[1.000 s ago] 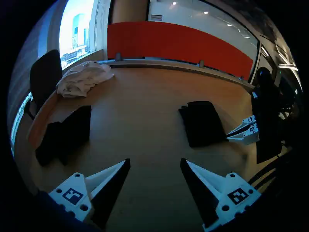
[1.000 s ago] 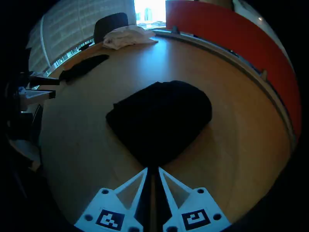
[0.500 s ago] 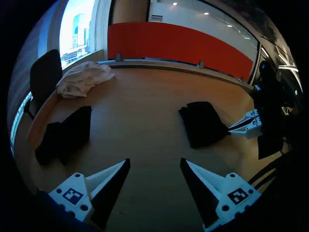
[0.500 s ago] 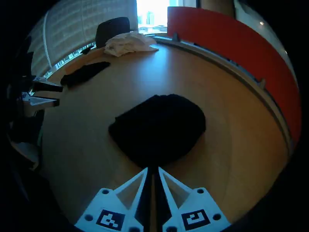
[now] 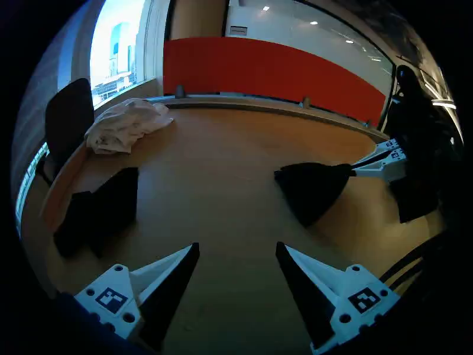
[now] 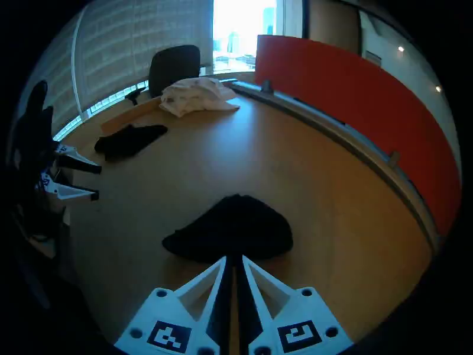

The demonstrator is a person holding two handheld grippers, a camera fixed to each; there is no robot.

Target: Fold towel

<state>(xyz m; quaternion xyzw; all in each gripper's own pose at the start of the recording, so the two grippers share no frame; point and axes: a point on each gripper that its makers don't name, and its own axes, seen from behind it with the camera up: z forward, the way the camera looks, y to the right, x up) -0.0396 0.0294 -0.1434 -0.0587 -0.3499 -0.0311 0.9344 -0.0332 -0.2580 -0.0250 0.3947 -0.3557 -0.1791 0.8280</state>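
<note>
A black towel [image 6: 233, 234] lies on the wooden table [image 6: 331, 195], its near edge drawn up into a peak. My right gripper [image 6: 233, 259] is shut on that edge. The left gripper view has the same towel [image 5: 310, 186] pulled into a point toward the right gripper [image 5: 353, 173], which is held by a person in dark clothes. My left gripper [image 5: 236, 260] hovers open over bare table with nothing between its fingers. The left gripper [image 6: 96, 181] also appears at the left edge of the right gripper view, well apart from the towel.
A second black towel [image 5: 97, 207] lies at the table's left edge, with a crumpled white cloth pile [image 5: 127, 121] beyond it. A dark office chair [image 5: 68, 118] stands by the window. A red partition [image 5: 272, 68] runs along the table's far edge.
My right gripper has risen and drawn back, lifting the towel's edge so the cloth pulls into a peak. The left gripper has stayed in place.
</note>
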